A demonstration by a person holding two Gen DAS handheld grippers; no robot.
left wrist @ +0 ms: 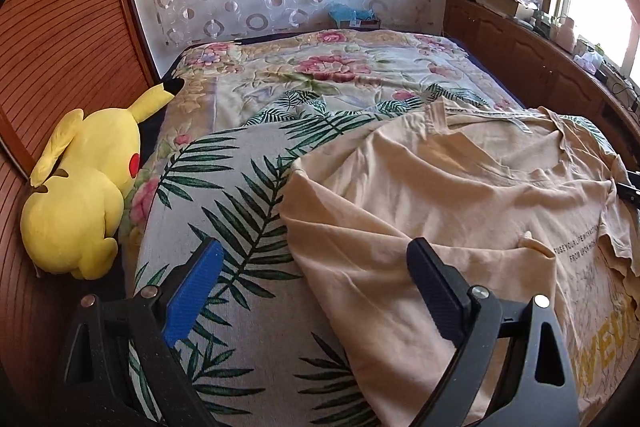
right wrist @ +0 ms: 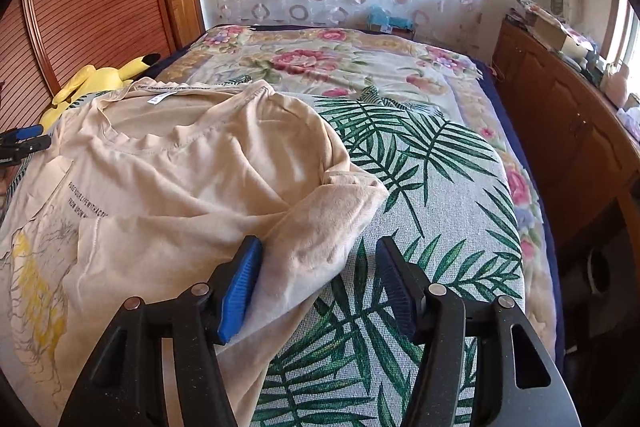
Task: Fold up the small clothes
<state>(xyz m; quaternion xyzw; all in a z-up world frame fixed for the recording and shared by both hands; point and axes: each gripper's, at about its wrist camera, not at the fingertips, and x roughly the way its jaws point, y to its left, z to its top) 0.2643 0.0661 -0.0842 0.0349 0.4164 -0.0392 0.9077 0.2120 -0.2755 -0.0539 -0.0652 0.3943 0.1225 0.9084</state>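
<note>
Your left hand-held gripper hangs open over the edge of the T-shirt on the bed; your right hand-held gripper, also open, straddles the sleeve. Pinch both layers unevenly and the fold skews.

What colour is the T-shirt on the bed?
The T-shirt is pale beige with a yellow print, clearest in the right wrist view.

A: What makes up the left gripper?

B: Two black arms with triangular cut-outs, each carrying round silver screw heads; one ribbed blue pad, the other finger showing its dark, finely textured face.

A: And the right gripper?

B: The same black frame, silver screws at the joints, triangular openings, and ribbed blue pads on both fingers.
</note>
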